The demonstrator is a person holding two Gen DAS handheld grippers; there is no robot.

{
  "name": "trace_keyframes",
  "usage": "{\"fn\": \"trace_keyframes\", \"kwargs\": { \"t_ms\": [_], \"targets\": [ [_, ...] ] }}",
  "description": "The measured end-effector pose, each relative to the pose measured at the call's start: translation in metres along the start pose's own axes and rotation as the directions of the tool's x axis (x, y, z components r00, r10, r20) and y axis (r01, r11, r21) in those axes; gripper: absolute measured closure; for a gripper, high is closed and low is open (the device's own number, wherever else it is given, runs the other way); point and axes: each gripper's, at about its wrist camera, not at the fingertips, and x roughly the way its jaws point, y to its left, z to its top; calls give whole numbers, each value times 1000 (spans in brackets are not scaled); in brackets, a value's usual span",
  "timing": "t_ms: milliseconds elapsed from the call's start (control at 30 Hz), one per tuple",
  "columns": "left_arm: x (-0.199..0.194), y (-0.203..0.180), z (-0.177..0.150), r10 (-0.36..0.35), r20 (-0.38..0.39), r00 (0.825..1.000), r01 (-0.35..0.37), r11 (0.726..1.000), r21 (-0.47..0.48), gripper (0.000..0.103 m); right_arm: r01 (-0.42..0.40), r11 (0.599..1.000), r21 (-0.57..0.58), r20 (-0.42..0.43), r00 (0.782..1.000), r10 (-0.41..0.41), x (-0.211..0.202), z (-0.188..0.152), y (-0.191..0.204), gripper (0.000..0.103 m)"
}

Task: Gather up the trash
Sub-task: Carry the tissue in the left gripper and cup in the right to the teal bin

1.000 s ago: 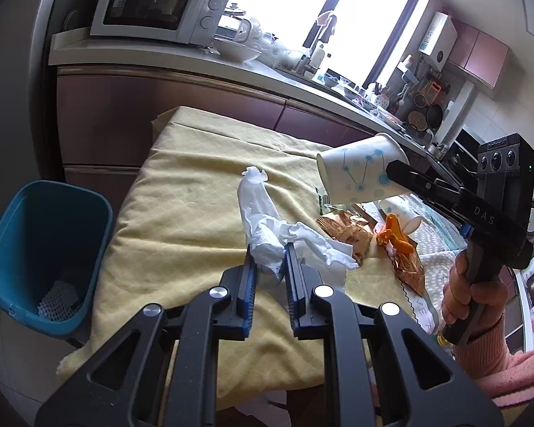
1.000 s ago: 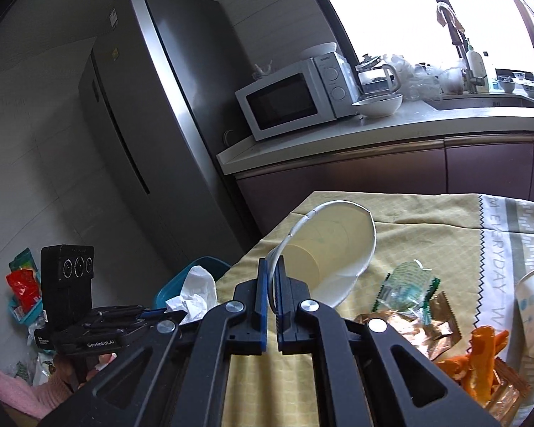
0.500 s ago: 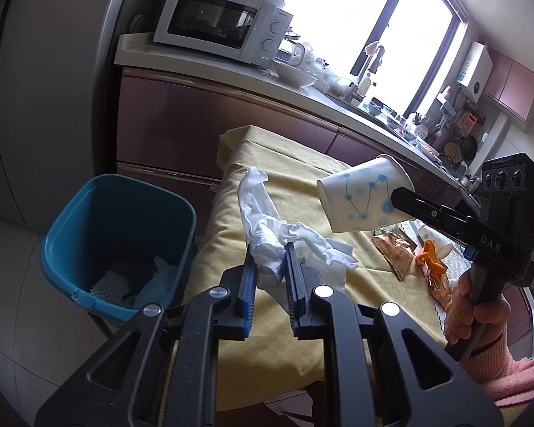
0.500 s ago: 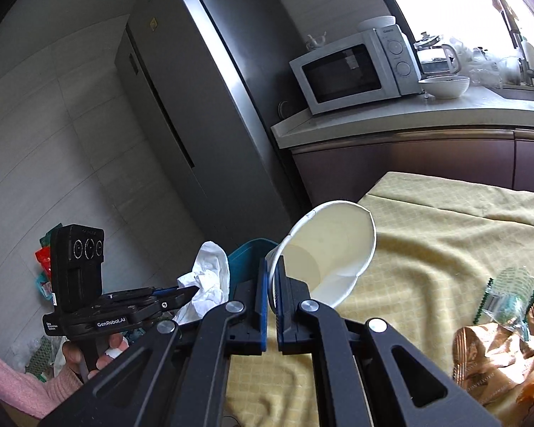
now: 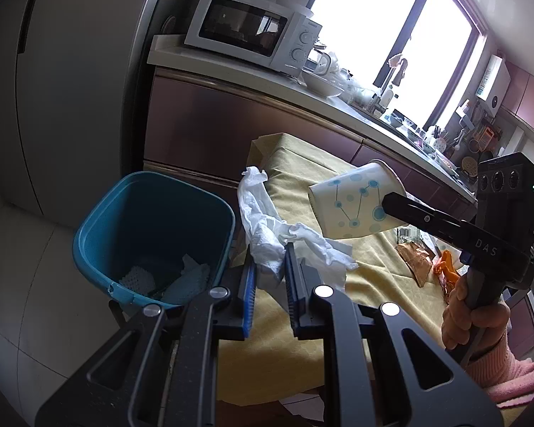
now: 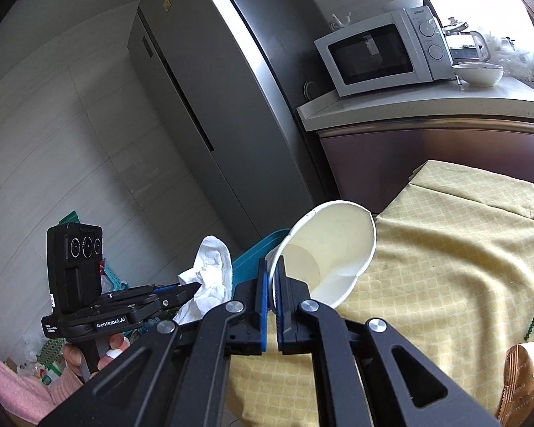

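Observation:
My left gripper (image 5: 268, 267) is shut on a crumpled white tissue (image 5: 263, 220) and holds it in the air by the table's left end, beside the rim of the blue trash bin (image 5: 99, 227). My right gripper (image 6: 272, 277) is shut on the rim of a white paper cup (image 6: 333, 249) with blue dots, tilted on its side above the table edge. The cup also shows in the left wrist view (image 5: 352, 206), and the tissue in the right wrist view (image 6: 210, 277). The bin holds some white trash at its bottom (image 5: 167, 277).
The table has a yellow cloth (image 6: 445, 249). Snack wrappers (image 5: 416, 259) and an orange piece (image 5: 448, 267) lie on it to the right. A kitchen counter with a microwave (image 5: 252, 46) runs behind. A grey fridge (image 6: 195, 106) stands behind the bin.
Both grippers have moved left off the table toward the bin, each still holding its item. The bin now fills more of the left wrist view.

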Motion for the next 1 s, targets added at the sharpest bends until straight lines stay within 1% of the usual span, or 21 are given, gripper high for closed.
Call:
{"fn": "trace_keyframes", "kwargs": {
  "t_ms": [433,1000],
  "targets": [
    [1,12,3,58,7,998,-58,998,-8,88,-24,1000,-9,-38,999,23,24,0,5,100],
    [4,29,8,114,13,993,-114,993,-21,88,-43,999,-31,-79,996,41,54,6,16,100]
  ]
}}
